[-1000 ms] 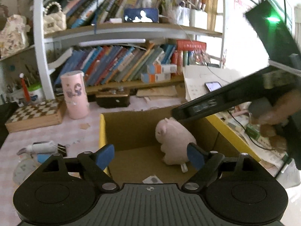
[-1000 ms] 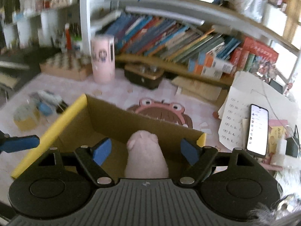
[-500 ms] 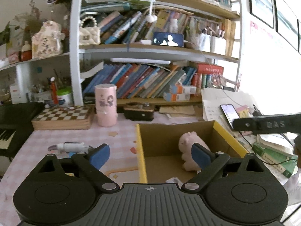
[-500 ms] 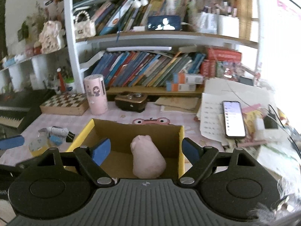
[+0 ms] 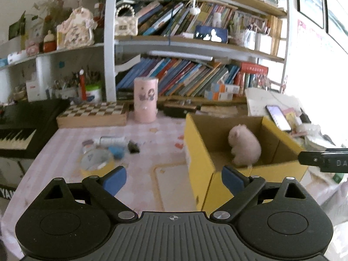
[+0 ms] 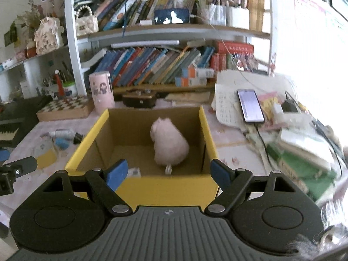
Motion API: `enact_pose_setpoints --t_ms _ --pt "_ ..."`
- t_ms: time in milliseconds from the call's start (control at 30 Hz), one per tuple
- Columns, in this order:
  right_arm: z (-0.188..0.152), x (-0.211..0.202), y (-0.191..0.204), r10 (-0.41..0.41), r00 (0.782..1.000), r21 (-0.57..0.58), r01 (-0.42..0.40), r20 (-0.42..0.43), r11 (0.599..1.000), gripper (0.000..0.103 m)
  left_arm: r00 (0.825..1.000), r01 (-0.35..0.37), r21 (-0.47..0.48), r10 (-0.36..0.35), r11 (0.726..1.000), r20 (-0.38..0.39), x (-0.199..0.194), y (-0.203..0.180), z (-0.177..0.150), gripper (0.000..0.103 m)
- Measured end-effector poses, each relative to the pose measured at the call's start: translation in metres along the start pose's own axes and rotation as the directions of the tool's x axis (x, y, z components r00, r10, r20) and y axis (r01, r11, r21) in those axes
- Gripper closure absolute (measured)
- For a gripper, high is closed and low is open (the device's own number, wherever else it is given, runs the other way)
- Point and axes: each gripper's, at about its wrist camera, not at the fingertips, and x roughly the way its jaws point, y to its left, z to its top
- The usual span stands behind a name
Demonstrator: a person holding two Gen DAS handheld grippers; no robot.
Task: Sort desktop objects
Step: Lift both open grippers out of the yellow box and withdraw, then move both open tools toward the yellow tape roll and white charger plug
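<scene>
Left gripper (image 5: 174, 179): jaws wide apart, nothing between the blue pads; they have just been opening. It hangs over the pink-checked desk (image 5: 152, 143), with its right pad near the front left corner of the box.

Right gripper (image 6: 169, 173): jaws spread wide, holding nothing, blue pads framing the near wall of the box, neither seen touching it.

Cardboard box (image 6: 158, 187): yellow outside, brown inside, top open. All four rims are plain in the right wrist view; a small card or label (image 6: 133, 171) lies on the floor at the near left corner.

Pink plush toy (image 6: 168, 144): sits inside the box, right of centre, towards the back wall. Bare box floor to its left and in front.

Desk left of the box: yellow tape roll (image 5: 96, 163), a blue item (image 5: 116, 151), a white tube (image 5: 112, 140) and a black clip (image 5: 133, 146) lie close together. A bare strip of tablecloth runs between this group and the box's left wall.

Behind the group: chessboard box (image 5: 93, 114) and a pink cylinder (image 5: 145, 103), upright, both near the bookshelf (image 5: 195, 78).

Right of the box: papers with a phone (image 6: 250, 105) lying on them screen up, then a stack of books (image 6: 304, 152) close to the desk edge. Little open surface on this side.

Far left: black keyboard (image 5: 19, 128), butting against the desk edge.
</scene>
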Motion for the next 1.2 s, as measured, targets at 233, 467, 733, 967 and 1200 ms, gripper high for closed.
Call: enact_pose_setpoints --t_ms 233,467,733,967,1200 --pt "-0.034 -0.025 0.032 -0.065 0.998 0.05 0.065 -0.008 0.997 0.021 0.999 0.012 0.018 -0.011 1.0 -0.046 -0.02 0.026 -0.023 0.007" --pt "-0.062 -0.043 0.065 -0.099 0.994 0.066 0.101 -0.036 0.993 0.021 0.998 0.037 0.042 -0.034 0.998 -0.062 -0.038 0.046 -0.034 0.007" --pt "-0.093 -0.054 0.106 -0.093 0.992 0.066 0.099 -0.089 0.993 0.021 0.993 0.047 0.066 -0.039 0.997 -0.113 -0.054 0.071 -0.056 0.007" --pt "-0.116 -0.058 0.135 -0.079 0.988 0.079 0.09 -0.135 0.993 0.021 0.987 0.052 0.079 -0.039 0.996 -0.156 -0.064 0.092 -0.073 0.007" --pt "-0.13 -0.057 0.159 -0.037 0.983 0.083 0.053 -0.181 0.995 0.021 0.983 0.046 0.083 -0.03 0.996 -0.183 -0.073 0.109 -0.083 0.007"
